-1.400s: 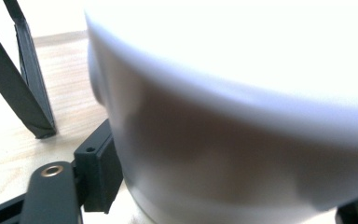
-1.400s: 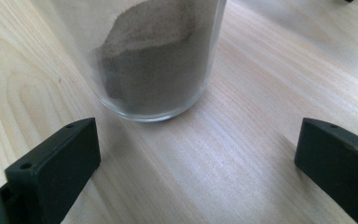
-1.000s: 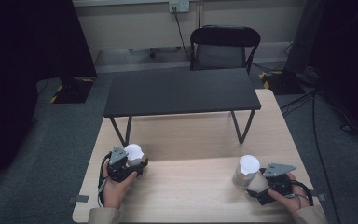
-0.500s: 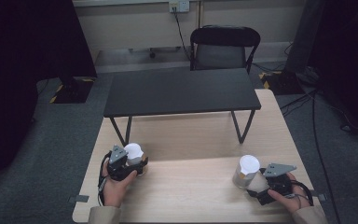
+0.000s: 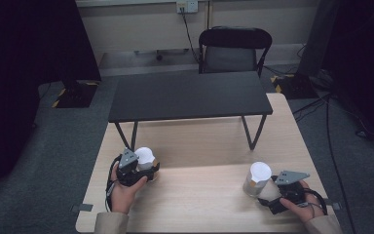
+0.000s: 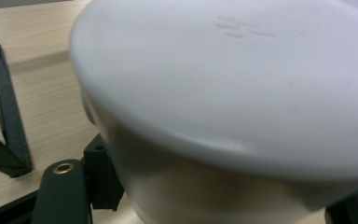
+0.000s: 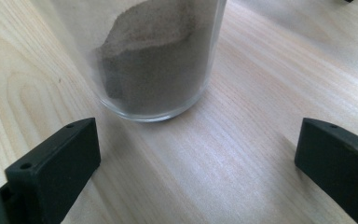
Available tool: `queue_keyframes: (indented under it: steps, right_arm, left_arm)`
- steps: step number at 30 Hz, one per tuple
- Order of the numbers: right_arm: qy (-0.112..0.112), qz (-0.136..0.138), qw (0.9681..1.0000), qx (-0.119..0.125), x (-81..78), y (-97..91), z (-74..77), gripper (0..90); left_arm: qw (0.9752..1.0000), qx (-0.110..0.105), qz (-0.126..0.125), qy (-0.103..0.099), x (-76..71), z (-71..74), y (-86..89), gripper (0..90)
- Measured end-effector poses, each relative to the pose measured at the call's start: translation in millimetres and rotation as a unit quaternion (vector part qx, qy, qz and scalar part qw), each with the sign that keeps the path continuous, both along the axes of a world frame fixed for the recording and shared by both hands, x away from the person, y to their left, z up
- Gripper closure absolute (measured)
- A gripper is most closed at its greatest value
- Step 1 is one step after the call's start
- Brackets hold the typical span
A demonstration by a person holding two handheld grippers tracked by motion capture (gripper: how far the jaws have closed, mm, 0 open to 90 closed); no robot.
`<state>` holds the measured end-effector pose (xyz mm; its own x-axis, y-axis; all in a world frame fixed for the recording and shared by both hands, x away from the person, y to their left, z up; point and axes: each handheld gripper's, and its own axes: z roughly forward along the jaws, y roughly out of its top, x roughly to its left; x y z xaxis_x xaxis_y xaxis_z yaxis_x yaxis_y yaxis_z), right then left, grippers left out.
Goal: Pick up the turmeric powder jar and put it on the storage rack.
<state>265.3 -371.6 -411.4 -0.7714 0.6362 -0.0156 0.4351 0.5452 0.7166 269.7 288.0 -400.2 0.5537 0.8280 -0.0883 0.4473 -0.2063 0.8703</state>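
Note:
A jar with a white lid (image 5: 144,155) sits near the left front of the wooden table (image 5: 199,195). My left gripper (image 5: 148,168) is shut on it, a jaw on each side. In the left gripper view the white lid (image 6: 223,79) looms very close above the jaws. A glass jar (image 5: 259,178) with a white lid stands upright at the right front. It holds brown powder (image 7: 158,60). My right gripper (image 5: 269,189) is open just behind that jar, and the jar stands a little ahead of the jaw tips (image 7: 196,158), not between them.
A low black bench (image 5: 187,95) stands across the far half of the wooden table on slanted black legs (image 5: 253,131); one leg (image 6: 4,107) is near the left jar. A black chair (image 5: 233,48) is beyond. Bare wood lies between the two jars.

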Motion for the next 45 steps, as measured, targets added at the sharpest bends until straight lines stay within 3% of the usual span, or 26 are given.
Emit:
queue_keyframes:
  steps: [22, 45]
  right_arm:
    - [0.000, 0.000, 1.0000, 0.000, 0.0, 0.0, 0.0, 0.0]
    - [0.000, 0.000, 1.0000, 0.000, 0.0, 0.0, -0.1, 0.0]
  left_arm:
    - [0.9991, -0.003, -0.041, -0.006, 18.5, 20.6, -19.8, 29.7]
    - [0.9954, 0.018, -0.094, -0.005, 43.7, 64.5, -47.1, 29.9]
